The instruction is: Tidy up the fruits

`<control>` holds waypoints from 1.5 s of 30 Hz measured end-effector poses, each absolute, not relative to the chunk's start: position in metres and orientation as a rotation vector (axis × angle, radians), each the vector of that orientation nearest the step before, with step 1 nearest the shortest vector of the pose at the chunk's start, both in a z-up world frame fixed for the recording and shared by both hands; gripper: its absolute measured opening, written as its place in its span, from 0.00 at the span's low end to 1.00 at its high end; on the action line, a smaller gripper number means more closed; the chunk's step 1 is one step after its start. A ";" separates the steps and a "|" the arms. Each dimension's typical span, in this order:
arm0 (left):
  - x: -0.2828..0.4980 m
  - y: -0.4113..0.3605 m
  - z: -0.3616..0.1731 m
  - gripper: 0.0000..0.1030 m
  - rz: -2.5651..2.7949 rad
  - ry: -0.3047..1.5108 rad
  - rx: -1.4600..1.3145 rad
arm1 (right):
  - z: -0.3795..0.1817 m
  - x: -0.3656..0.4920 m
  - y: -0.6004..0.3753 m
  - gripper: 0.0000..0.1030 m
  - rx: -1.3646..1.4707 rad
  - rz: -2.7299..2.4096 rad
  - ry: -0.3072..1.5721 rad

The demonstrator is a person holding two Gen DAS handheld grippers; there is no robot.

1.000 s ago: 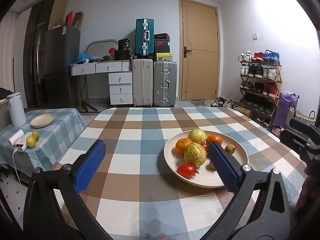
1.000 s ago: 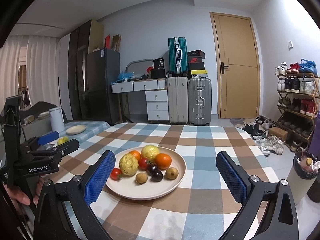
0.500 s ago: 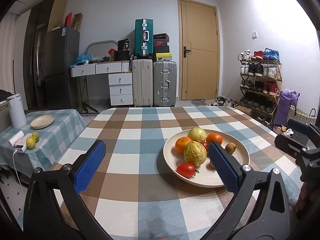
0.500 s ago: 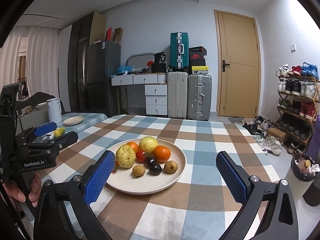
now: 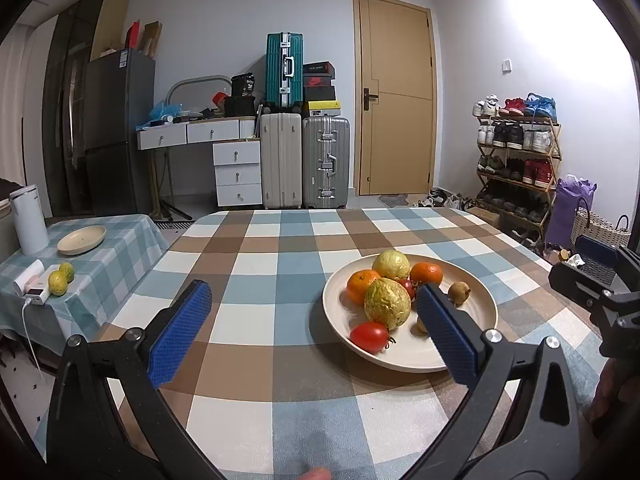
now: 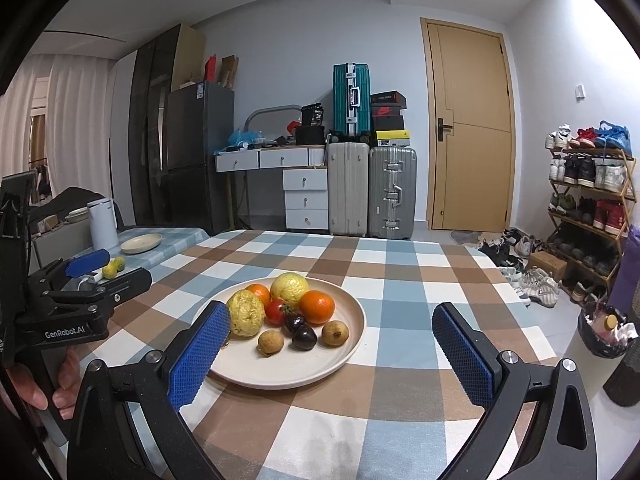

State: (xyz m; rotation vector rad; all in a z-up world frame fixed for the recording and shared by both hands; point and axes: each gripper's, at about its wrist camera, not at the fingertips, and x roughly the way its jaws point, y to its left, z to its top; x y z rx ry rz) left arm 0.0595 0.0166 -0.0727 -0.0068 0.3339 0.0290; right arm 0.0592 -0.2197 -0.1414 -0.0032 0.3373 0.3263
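Both your left gripper and right gripper hang spread and empty. The fruits sit piled on the plate near you; the tomato bruises easily, so pinch its middle gently.

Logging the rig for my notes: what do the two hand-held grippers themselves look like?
Both match. The left hand-held gripper and right hand-held gripper have black angular frames with silver pivot bolts and flat fingers faced with blue dimpled pads. White "GenRobot.AI" lettering marks the left one's body. No cables show.
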 end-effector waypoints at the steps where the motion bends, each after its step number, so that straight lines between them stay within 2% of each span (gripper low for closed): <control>1: 0.059 0.016 -0.072 0.99 0.028 0.332 -0.005 | -0.141 0.059 -0.220 1.00 -0.004 0.327 0.338; 45: 0.051 0.013 -0.067 0.99 0.020 0.317 -0.002 | -0.142 0.061 -0.220 1.00 -0.007 0.334 0.340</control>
